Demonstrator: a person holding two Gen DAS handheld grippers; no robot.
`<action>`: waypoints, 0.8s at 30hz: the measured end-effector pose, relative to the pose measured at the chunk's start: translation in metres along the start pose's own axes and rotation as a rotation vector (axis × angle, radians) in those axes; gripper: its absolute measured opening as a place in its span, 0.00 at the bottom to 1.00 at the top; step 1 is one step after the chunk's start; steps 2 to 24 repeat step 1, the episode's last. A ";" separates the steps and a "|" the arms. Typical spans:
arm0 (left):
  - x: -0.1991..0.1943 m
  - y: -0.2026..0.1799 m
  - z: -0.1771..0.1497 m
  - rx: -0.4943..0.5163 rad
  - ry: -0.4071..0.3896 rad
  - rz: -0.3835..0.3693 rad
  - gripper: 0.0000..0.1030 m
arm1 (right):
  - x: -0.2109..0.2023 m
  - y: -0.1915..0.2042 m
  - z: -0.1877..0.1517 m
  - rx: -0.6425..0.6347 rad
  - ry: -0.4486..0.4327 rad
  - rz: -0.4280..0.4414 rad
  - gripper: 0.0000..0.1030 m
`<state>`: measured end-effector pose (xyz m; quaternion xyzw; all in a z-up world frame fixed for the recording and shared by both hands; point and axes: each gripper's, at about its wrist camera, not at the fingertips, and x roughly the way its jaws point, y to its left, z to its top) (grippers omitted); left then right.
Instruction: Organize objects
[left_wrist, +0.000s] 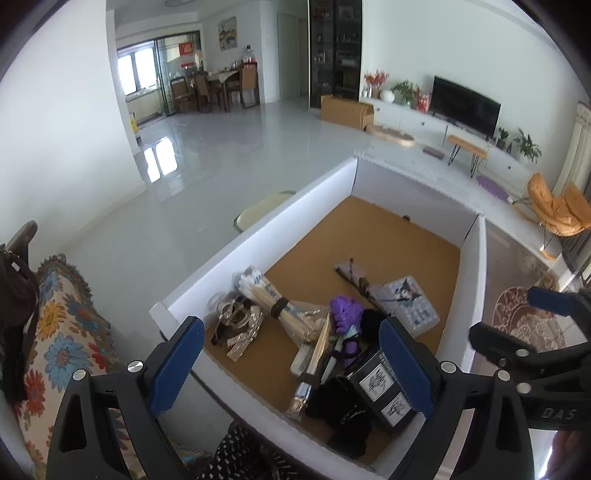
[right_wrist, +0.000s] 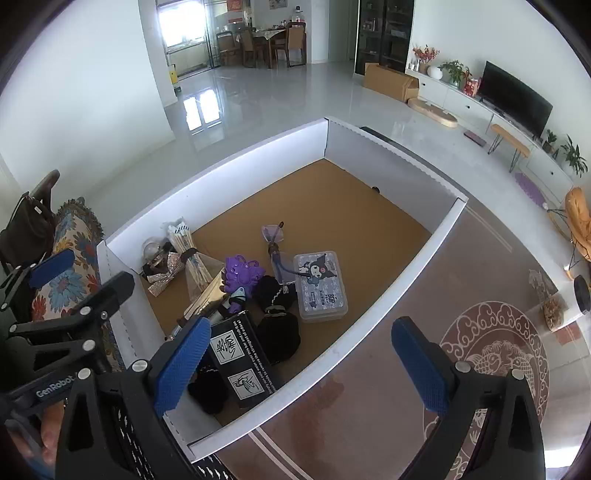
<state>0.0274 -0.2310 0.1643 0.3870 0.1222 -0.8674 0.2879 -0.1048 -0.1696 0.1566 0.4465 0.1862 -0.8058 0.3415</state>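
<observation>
Living-room floor, white box (right_wrist: 388, 295) full of jumbled clutter; nothing sorted yet. Left gripper (left_wrist: 291, 363), right gripper (right_wrist: 299, 363) wide, empty.

Left hand-held gripper (left_wrist: 291, 363) spread wide, right hand-held gripper (right_wrist: 301, 363) likewise, both holding nothing

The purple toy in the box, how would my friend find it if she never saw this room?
Look inside the big white box with the brown floor. In the pile at its near end, the purple toy lies between the tied bundle of sticks and the clear case with a cartoon lid. It is the only bright purple thing there.
</observation>
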 end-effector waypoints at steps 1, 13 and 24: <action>-0.003 -0.001 0.000 0.003 -0.013 0.000 0.94 | 0.000 0.000 0.000 0.000 -0.001 0.000 0.96; -0.003 -0.001 0.000 0.003 -0.013 0.000 0.94 | 0.000 0.000 0.000 0.000 -0.001 0.000 0.96; -0.003 -0.001 0.000 0.003 -0.013 0.000 0.94 | 0.000 0.000 0.000 0.000 -0.001 0.000 0.96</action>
